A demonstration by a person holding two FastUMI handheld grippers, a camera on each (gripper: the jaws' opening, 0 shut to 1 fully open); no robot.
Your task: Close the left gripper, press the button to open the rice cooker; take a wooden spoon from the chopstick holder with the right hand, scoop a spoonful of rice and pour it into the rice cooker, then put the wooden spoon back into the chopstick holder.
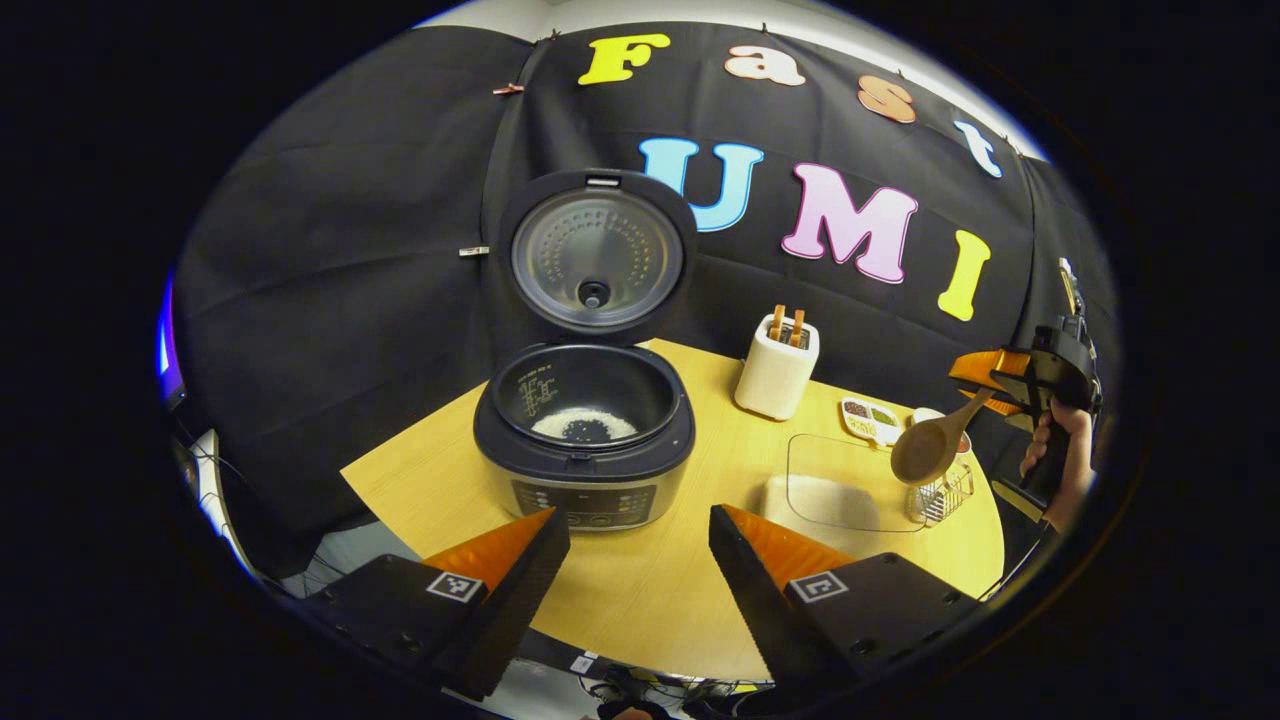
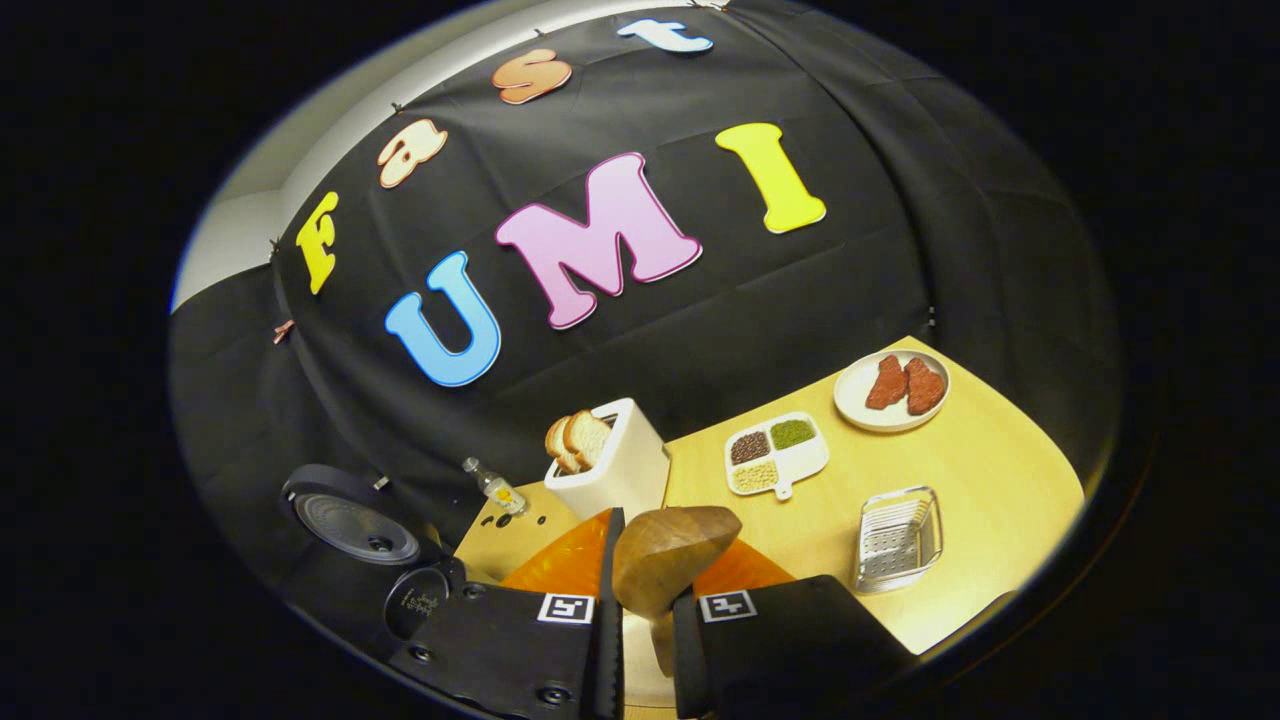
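Right claw (image 2: 640, 600) pinches the handle of the brown wooden spoon (image 1: 928, 447), both fingers pressed against it, bowl raised in the air above the clear rectangular rice container (image 1: 850, 485). Left claw (image 1: 630, 560) hangs spread wide and empty near the black round rice cooker (image 1: 585, 440), whose lid stands open with some rice already in the pot. Behind sits the white chopstick holder (image 1: 777, 370) on the yellow wooden surface (image 1: 640, 590). The spoon's bowl looks empty, though I cannot be sure. Risk, I judge: a narrow grip on the handle could let the spoon twist, spilling grains short of the cooker's rim.
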